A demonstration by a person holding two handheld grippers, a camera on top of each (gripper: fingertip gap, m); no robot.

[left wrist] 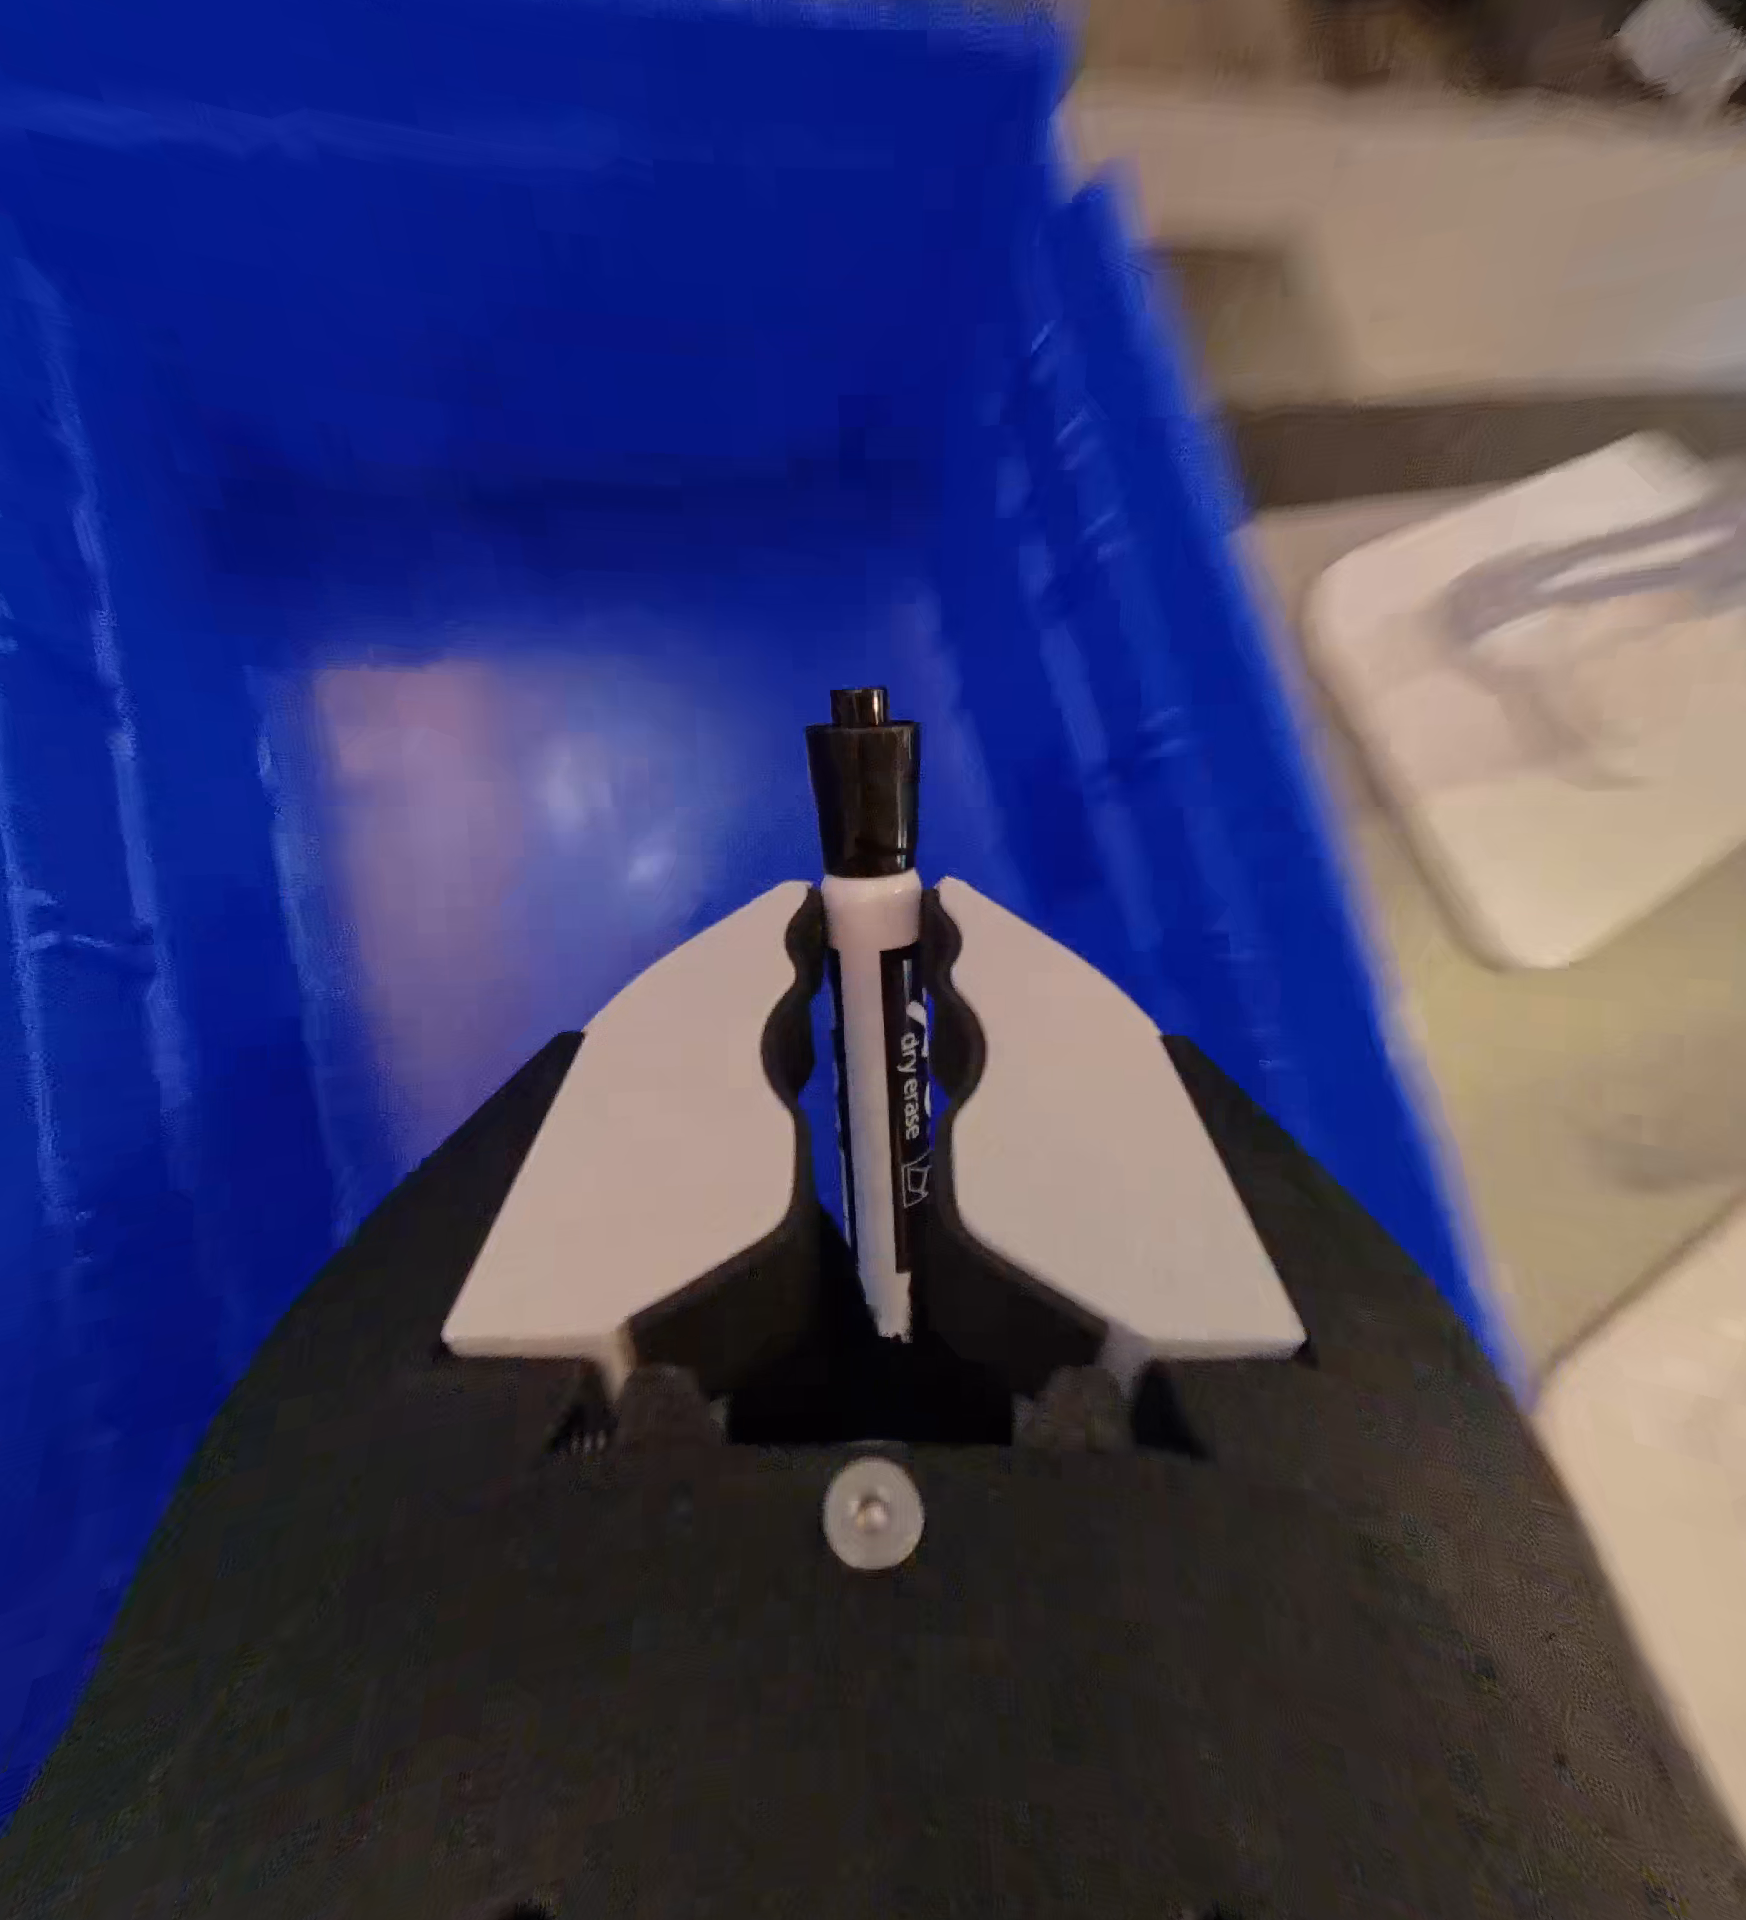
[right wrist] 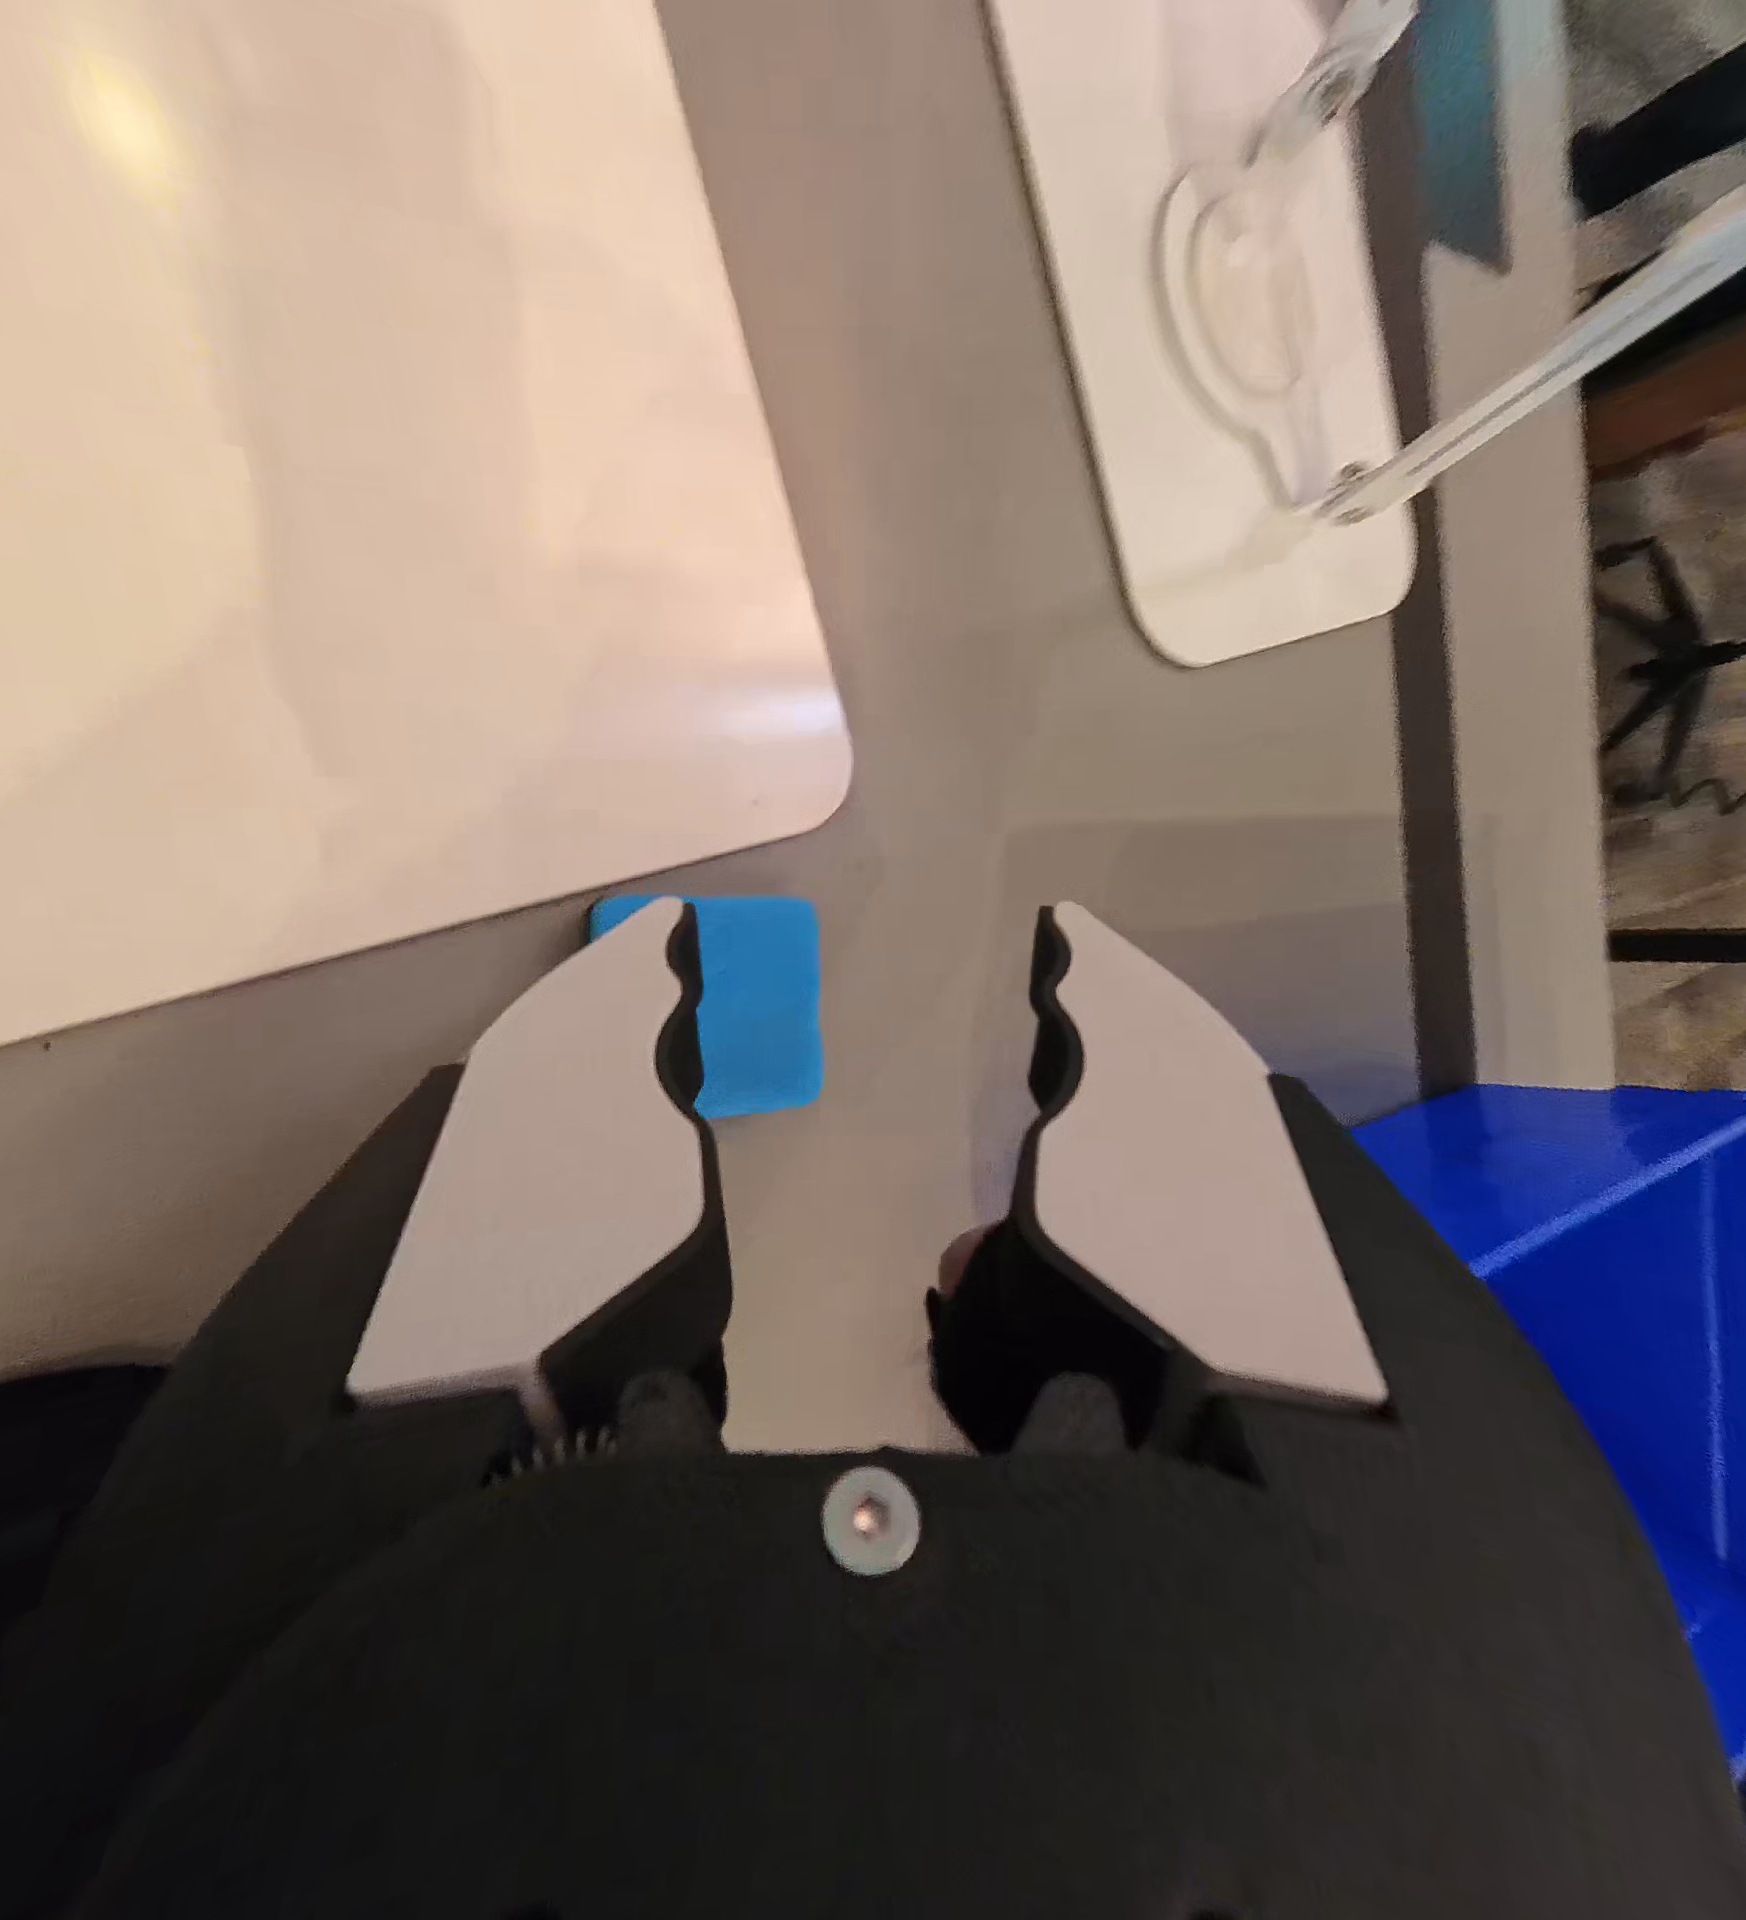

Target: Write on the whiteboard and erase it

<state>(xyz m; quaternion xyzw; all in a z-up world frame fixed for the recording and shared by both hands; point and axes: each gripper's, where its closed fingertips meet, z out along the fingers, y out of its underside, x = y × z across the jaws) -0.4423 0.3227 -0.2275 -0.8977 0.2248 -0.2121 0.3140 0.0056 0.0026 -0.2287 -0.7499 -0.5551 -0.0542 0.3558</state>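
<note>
My left gripper (left wrist: 871, 894) is shut on a white dry-erase marker (left wrist: 864, 935) with a black end (left wrist: 861, 795) that sticks out past the fingertips. It hangs over the inside of a blue bin (left wrist: 433, 520). My right gripper (right wrist: 864, 920) is open and empty above the grey table (right wrist: 952, 727). A light blue eraser (right wrist: 760, 1003) lies on the table under its left finger (right wrist: 578, 1091), just beside the corner of the whiteboard (right wrist: 329, 468).
A small white board with a clear clip or handle (right wrist: 1253, 312) lies at the far right of the table; it also shows blurred in the left wrist view (left wrist: 1575, 707). The blue bin (right wrist: 1627, 1299) stands at the right. The table edge (right wrist: 1440, 727) runs beyond.
</note>
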